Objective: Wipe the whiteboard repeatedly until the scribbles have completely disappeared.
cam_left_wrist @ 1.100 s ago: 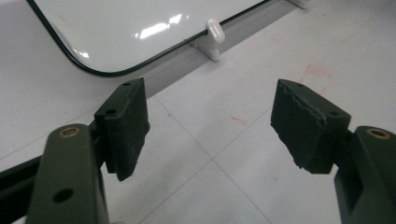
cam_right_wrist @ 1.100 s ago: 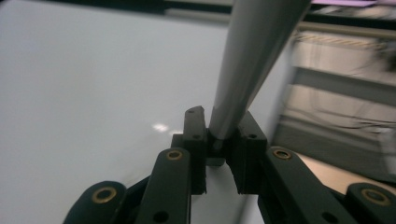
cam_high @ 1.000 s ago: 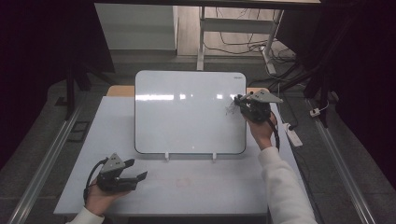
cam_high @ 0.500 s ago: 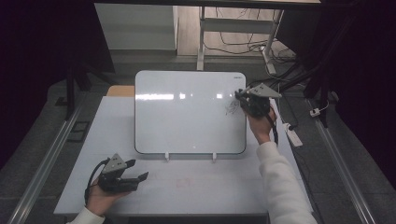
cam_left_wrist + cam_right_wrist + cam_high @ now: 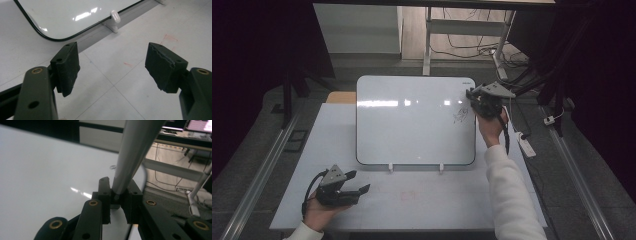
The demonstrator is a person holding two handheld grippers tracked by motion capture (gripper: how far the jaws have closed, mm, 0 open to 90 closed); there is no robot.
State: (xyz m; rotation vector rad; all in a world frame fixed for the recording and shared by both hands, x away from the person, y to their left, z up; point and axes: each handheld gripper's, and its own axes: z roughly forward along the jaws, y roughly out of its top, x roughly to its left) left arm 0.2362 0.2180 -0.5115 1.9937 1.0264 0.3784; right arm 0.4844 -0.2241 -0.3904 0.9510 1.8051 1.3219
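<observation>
Right gripper sits at the upper right corner of the whiteboard. Its fingers pinch a grey marker; in the right gripper view the barrel rises from between the two fingers and leans up and to the right, with the board's glossy white face spread out to the left of them. From the high view, a small dark scribble lies on the board just below and left of these fingers. Whether the marker tip touches the board cannot be told.

Left gripper rests low on the surface, near the front edge and well apart from the right one. Its fingers stand spread, nothing between them. Ahead of them and to the left in the left gripper view runs the board's rounded, black-rimmed lower corner; a white clip foot holding the board's edge lies beyond the gap between the fingers. Faint red smudges mark the surface just past the right-hand finger.
</observation>
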